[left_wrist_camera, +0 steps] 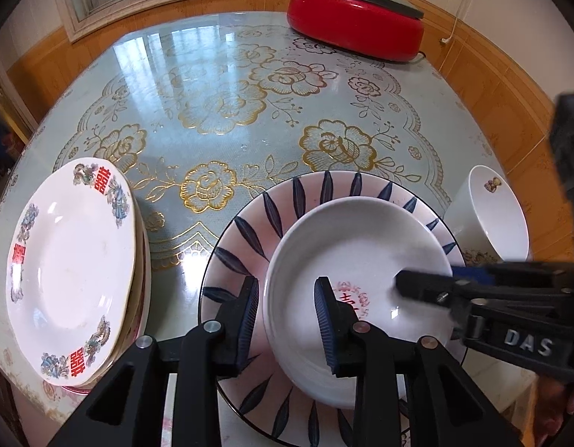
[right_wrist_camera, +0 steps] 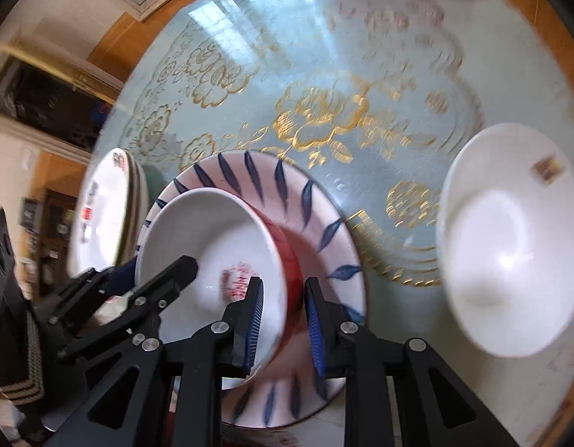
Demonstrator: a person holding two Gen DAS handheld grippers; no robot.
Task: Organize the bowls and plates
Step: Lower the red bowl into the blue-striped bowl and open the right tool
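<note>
Item one: a shallow white glazed ceramic bowl (left_wrist_camera: 356,275) with a red stamped mark on its floor, which we find resting inside a wider pink-white ceramic plate with dark blue leaf strokes (left_wrist_camera: 249,223), at the near edge of the table (left_wrist_camera: 212,85) with its pale blue, gold-flowered cover. We judge the bowl stiff, fairly light, slick with glaze and liable to chip; the rim is the natural hold, one finger inside and one outside the wall. Item two: the left gripper (left_wrist_camera: 287,320), whose fingers (left_wrist_camera: 326,320) straddle the bowl's near-left rim, partly open, with a visible gap at the outer finger; we see no firm clamp there. Item three: the right gripper (right_wrist_camera: 283,324), narrowly open across the bowl's right wall, where a red band shows on the outside; the view is blurred, and we cannot tell whether its pads press the ceramic. Item four: a stack of white ceramic plates with red characters and floral borders (left_wrist_camera: 73,268), standing just left of the leaf plate. Item five: a deep white ceramic bowl with a small bear motif (left_wrist_camera: 488,216), just right of it. Item six: a red electric pan with a grey lid (left_wrist_camera: 356,18), at the far edge, well apart.
</note>
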